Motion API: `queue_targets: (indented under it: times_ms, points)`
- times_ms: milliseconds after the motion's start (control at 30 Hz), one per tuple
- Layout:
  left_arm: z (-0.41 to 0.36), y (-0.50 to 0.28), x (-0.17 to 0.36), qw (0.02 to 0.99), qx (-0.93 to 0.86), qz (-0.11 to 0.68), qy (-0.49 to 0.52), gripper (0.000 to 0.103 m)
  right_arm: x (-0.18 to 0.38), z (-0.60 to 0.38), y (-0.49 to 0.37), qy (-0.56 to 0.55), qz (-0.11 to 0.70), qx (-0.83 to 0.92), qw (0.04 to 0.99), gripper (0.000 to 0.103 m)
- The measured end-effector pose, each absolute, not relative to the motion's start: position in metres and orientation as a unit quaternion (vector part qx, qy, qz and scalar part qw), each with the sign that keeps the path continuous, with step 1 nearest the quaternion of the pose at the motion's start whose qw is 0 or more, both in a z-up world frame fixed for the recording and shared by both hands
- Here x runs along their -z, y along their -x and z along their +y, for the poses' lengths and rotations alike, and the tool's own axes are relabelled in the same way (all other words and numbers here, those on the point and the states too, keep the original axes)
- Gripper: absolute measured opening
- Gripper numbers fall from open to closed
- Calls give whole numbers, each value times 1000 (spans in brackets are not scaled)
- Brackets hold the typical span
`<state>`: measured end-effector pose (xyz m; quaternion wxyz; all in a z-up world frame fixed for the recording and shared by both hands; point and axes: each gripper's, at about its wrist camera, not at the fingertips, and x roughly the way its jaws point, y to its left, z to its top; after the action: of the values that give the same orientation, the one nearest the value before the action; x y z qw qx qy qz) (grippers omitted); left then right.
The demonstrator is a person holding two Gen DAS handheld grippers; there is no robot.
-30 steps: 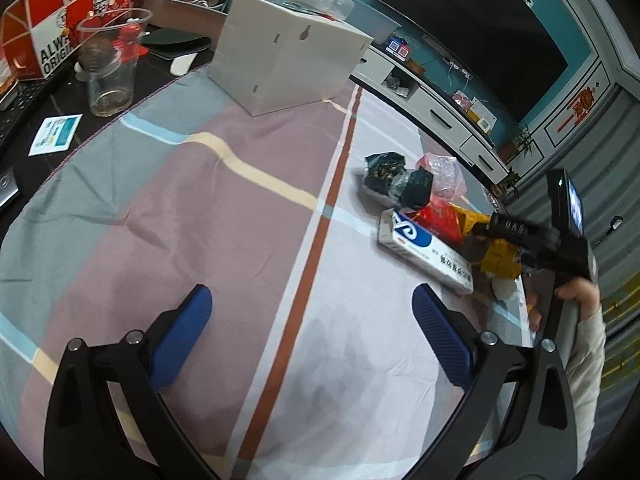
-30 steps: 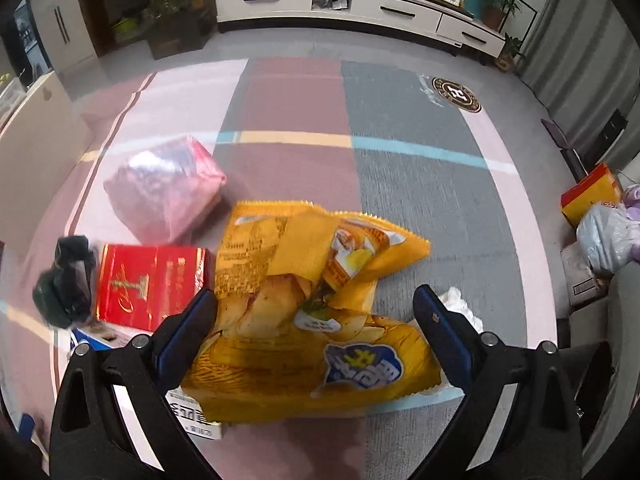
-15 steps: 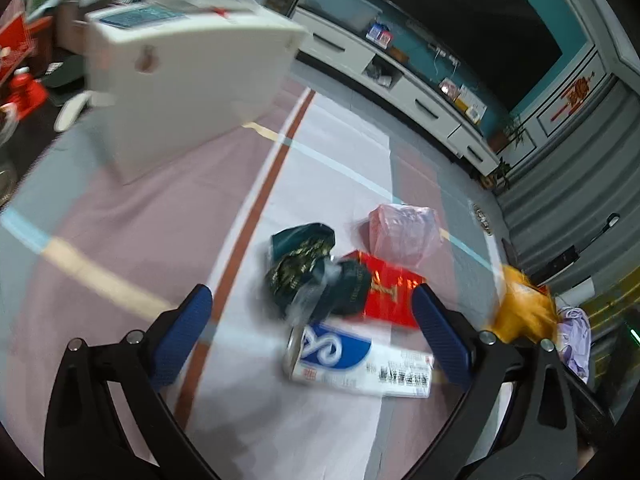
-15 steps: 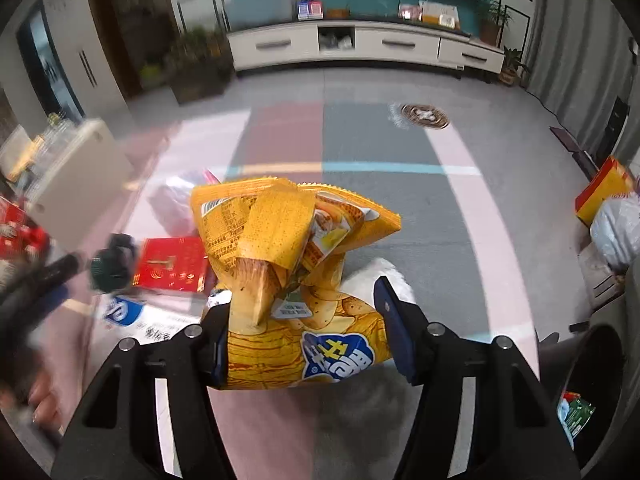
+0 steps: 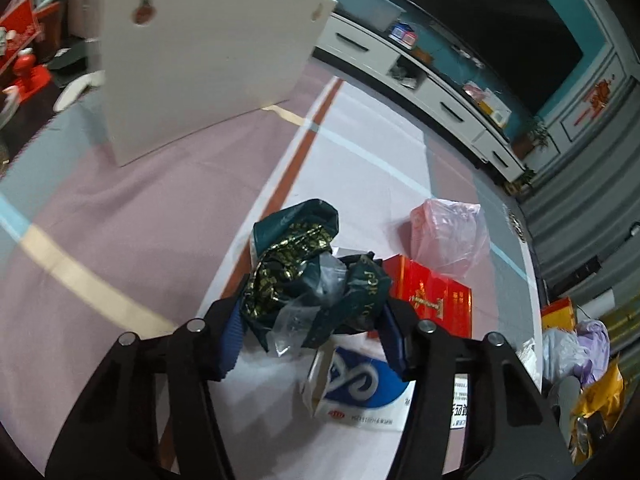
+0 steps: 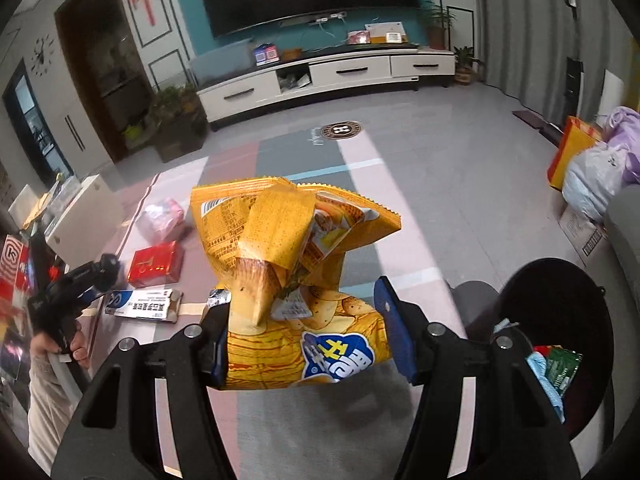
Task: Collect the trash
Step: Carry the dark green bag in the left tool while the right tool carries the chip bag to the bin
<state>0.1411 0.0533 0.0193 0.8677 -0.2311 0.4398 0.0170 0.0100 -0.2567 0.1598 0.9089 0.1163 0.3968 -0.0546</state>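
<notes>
Yellow crinkled foil fills the right wrist view: a chip bag stands upright between the blue pads of the right claw, which pinch its lower half from both sides and hold it clear of the striped rug. At four o'clock from the bag sits a black trash bin, with a green wrapper and something pale blue inside. At nine o'clock a hand grips the handle of the left claw, low over the other litter.

In the left wrist view the left claw is closing around a crumpled dark green wrapper with gold print and a scrap of clear film; both pads touch its sides. The wrapper lies on the rug, partly over a white and blue carton at six o'clock from it. A red box lies just beside it at three o'clock, and a pink plastic bag at two o'clock. A white box stands well apart at eleven o'clock.
</notes>
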Motion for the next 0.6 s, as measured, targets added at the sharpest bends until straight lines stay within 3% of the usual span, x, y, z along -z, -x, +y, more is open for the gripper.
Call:
queue_targets:
  times_ms: [600]
  points:
    - [-55,-27,-132,919,80,359,141,57,-198,-324,47,-181,337,113,917,63]
